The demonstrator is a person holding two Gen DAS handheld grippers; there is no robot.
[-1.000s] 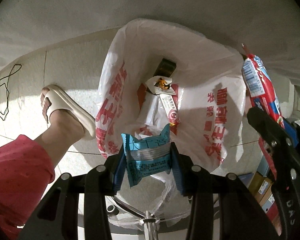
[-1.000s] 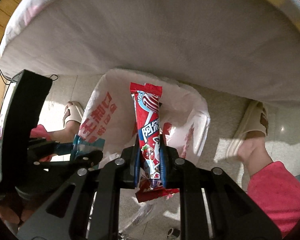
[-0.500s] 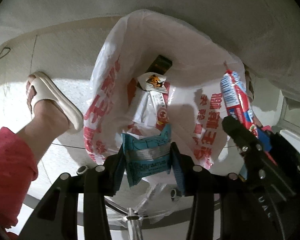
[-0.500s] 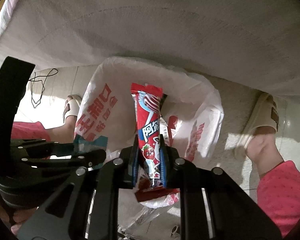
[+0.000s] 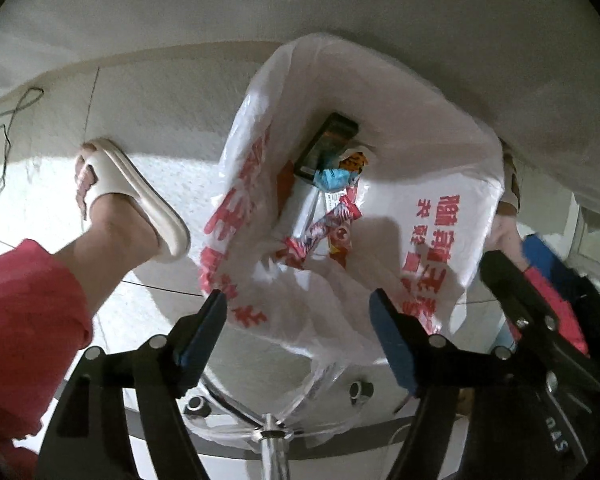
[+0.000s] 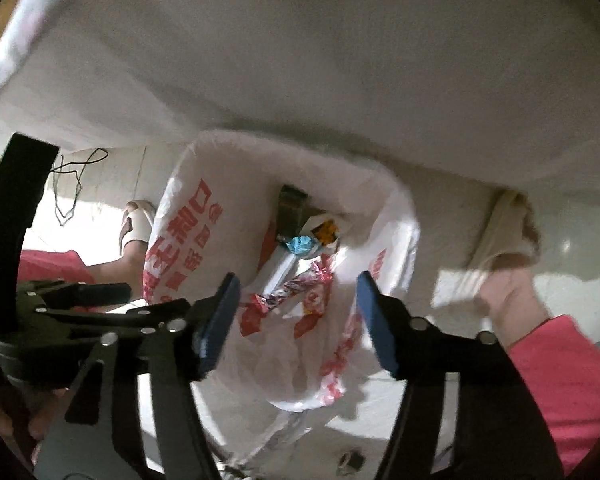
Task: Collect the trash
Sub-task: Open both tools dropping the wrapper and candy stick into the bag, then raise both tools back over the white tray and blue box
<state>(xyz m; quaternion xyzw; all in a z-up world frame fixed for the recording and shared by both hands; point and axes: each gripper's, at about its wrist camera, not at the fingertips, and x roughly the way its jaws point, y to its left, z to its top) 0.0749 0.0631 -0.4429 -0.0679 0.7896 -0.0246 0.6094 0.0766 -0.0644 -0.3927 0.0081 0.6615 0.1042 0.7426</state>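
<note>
A white plastic trash bag (image 5: 432, 168) with red lettering stands open on the floor; it also shows in the right wrist view (image 6: 180, 248). Inside it lie a red striped candy wrapper (image 5: 324, 228), a blue wrapper (image 5: 332, 178) and a dark packet (image 5: 326, 148). The same red wrapper (image 6: 288, 292) and blue wrapper (image 6: 300, 245) show in the right wrist view. My left gripper (image 5: 298, 336) is open and empty above the bag's near edge. My right gripper (image 6: 296, 316) is open and empty above the bag.
A white cloth-covered table edge (image 5: 300, 4) overhangs the bag. The person's feet in cream slippers stand left (image 5: 136, 192) and right (image 6: 504, 224) of the bag. A black cable (image 5: 0, 136) lies on the tiled floor. A chrome chair base (image 5: 272, 436) is below.
Both grippers have opened. The blue wrapper left my left gripper and the red wrapper left my right gripper; both now lie inside the bag.
</note>
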